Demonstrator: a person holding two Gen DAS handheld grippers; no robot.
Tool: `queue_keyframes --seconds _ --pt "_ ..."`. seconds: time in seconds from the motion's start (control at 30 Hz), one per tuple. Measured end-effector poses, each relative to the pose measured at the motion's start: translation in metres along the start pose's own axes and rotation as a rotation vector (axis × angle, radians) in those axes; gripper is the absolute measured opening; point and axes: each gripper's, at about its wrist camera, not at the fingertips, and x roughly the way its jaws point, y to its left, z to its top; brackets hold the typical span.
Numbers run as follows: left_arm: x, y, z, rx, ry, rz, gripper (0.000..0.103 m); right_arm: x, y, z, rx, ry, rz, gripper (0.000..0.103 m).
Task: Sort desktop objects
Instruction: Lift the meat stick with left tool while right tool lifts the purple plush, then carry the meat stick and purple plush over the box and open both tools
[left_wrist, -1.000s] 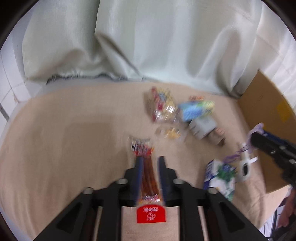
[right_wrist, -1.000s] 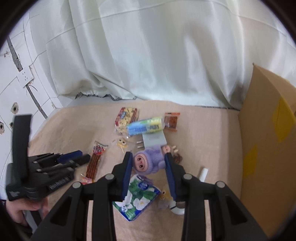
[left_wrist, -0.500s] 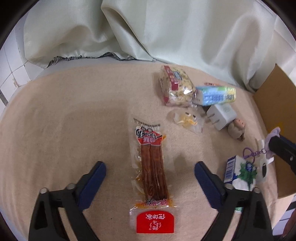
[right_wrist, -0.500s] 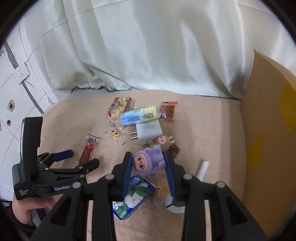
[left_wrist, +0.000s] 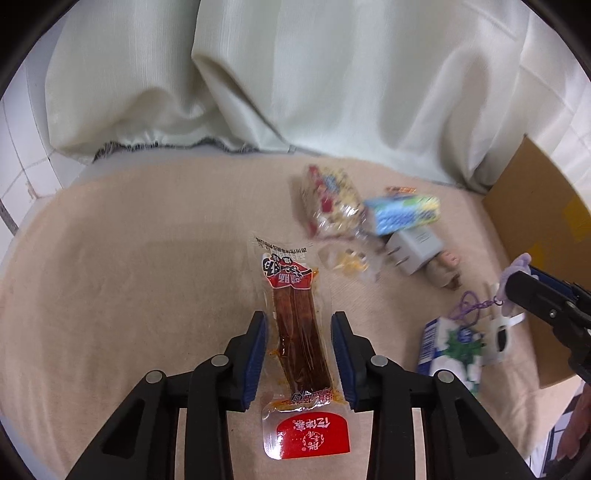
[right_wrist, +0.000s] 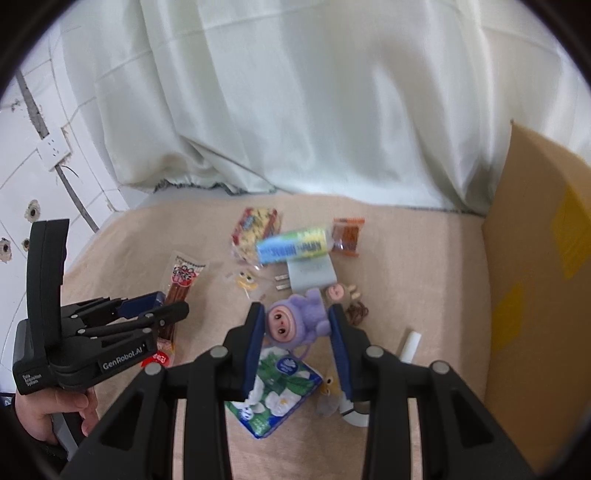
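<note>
Left wrist view first: the left gripper (left_wrist: 298, 347) sits low over the beige cloth (left_wrist: 129, 258), and its jaws have just been closing in around the spicy stick packet (left_wrist: 297, 325). The packet lies flat on the cloth between the blue pads (left_wrist: 255, 354), its red tab pointing back toward the camera. A sliver of cloth shows on either side of the wrapper, so the pads aren't pressing on it; nothing is gripped there.

Over on the right wrist view, the right gripper (right_wrist: 296, 341) is clamped on the purple plush toy (right_wrist: 291, 323), pink snout facing the lens, both pads tight against its sides. Below it lies the tissue pack (right_wrist: 280, 387) with its green leaf print, flat on the cloth.

Further back, a cluster: the popcorn bag (right_wrist: 255, 229), the blue and yellow roll (right_wrist: 293, 245) lying against it, a small orange snack packet (right_wrist: 347, 236) just beside the roll, and the white charger (right_wrist: 310, 277) with its prongs pointing left. A little brown plush (right_wrist: 340, 293) rests against the charger. A white tube (right_wrist: 410, 345) lies near the cardboard box (right_wrist: 535, 258) standing at the right edge. A hand (right_wrist: 48, 410) holds the left gripper's handle at the lower left.
</note>
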Motion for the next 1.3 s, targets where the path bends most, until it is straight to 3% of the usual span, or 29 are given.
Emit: queue_keyframes --seconds 0.3,0.8,1.3 --pt "-0.052 -0.013 0.016 0.023 -0.107 -0.023 0.036 -0.039 0.015 0.014 -0.038 -0.091 0.014 0.039" --pt "-0.068 -0.025 0.007 0.032 -0.107 -0.035 0.036 -0.060 0.016 0.009 -0.055 -0.112 0.014 0.039" --pt "-0.114 -0.097 0.059 0.096 -0.236 -0.096 0.036 -0.125 -0.035 0.036 -0.042 -0.232 -0.071 0.039"
